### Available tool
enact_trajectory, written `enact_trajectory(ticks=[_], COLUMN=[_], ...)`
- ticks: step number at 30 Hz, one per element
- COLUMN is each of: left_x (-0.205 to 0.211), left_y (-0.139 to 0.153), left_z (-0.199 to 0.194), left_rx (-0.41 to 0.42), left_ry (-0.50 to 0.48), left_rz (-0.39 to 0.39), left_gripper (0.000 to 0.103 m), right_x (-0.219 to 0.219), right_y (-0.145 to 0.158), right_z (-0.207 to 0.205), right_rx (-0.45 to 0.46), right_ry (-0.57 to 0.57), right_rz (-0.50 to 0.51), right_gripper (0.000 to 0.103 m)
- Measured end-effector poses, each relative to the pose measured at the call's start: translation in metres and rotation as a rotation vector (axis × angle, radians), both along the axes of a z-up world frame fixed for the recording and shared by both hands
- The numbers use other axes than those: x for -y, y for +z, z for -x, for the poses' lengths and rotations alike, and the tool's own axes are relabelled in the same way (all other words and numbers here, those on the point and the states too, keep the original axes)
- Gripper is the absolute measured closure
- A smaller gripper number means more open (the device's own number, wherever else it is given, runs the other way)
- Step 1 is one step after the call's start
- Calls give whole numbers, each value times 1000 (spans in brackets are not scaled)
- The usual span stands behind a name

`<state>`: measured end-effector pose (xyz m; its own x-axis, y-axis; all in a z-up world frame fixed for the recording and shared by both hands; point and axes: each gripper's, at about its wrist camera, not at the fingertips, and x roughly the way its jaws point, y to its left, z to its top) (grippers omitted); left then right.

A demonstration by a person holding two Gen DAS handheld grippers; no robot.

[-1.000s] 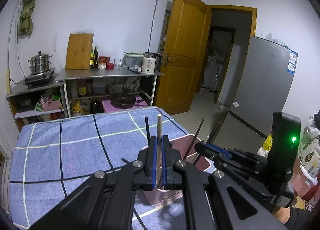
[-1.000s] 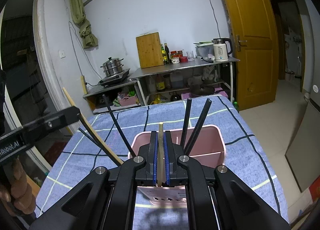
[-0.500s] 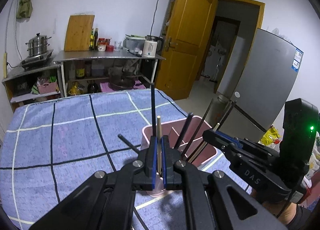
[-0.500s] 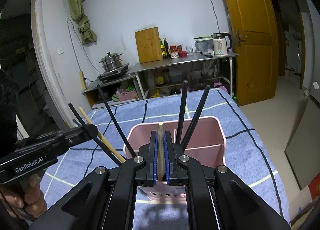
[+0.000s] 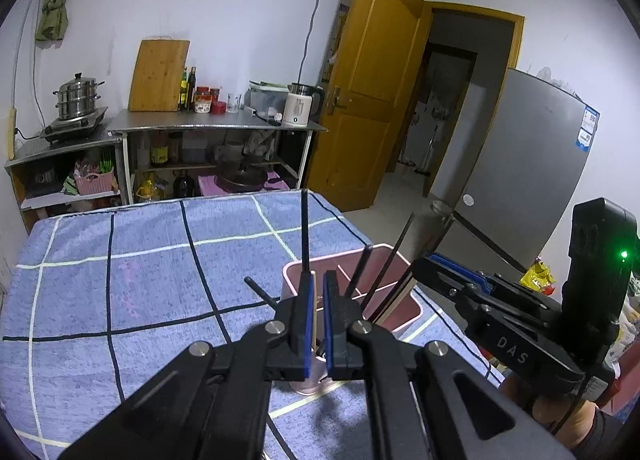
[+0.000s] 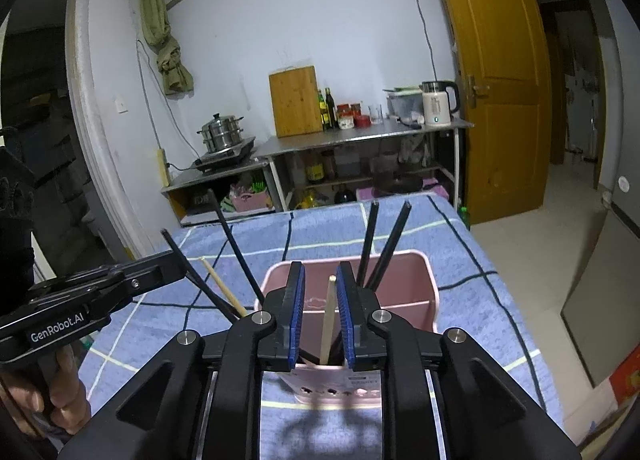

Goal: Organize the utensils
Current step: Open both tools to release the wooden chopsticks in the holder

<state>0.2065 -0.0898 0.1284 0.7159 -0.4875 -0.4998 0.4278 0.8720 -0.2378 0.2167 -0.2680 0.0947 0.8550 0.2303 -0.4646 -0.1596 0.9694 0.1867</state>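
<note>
Clamped down narrow, my left gripper point(image 5: 317, 276) holds a wooden chopstick point(image 5: 315, 300) between its blue pads at the lower centre of the left view. The stick's top shows just at the fingertips, and its lower end runs down toward the pink holder point(image 5: 384, 247) behind the jaws. In the right view that same stick slants up from the holder's left side toward the frame's left. A black stick leans beside it.

My right gripper point(image 6: 320, 268) sits at the lower centre of its own view, and its jaws have just been opening. A second wooden chopstick point(image 6: 328, 316) is between them, leaning a little to the right. Its lower end is down in the near part of the holder, and I see a gap at either pad, so they are not pressing on it. I cannot tell which compartment it stands in.

Black chopsticks point(image 6: 386, 244) lean out of the holder. Two fan up to the right of centre from the far side, and another leans off toward the upper left. The holder stands on a blue checked cloth point(image 5: 120, 280) that fills the middle of both views.

My left hand point(image 6: 60, 392) shows at the lower left of the right view, wrapped round the gripper's handle. A cutting board point(image 6: 296, 99), a kettle point(image 6: 436, 107) and a steamer pot point(image 6: 222, 135) sit on metal shelves against the far wall.
</note>
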Motion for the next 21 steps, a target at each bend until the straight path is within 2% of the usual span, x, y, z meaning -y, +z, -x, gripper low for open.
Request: enact_trajectory(ticks=[9, 21], left_x=[-21, -64], left_y=[11, -16], left_z=[23, 55], left_rx=[30, 5], left_ry=[25, 103], left_rz=[31, 22], left_gripper=[98, 96], right_x=[-2, -19], right_y=[17, 4], right_z=[33, 66], right_rx=[55, 38], right_ry=[2, 47], right_rz=[-1, -4], right_gripper=[86, 86])
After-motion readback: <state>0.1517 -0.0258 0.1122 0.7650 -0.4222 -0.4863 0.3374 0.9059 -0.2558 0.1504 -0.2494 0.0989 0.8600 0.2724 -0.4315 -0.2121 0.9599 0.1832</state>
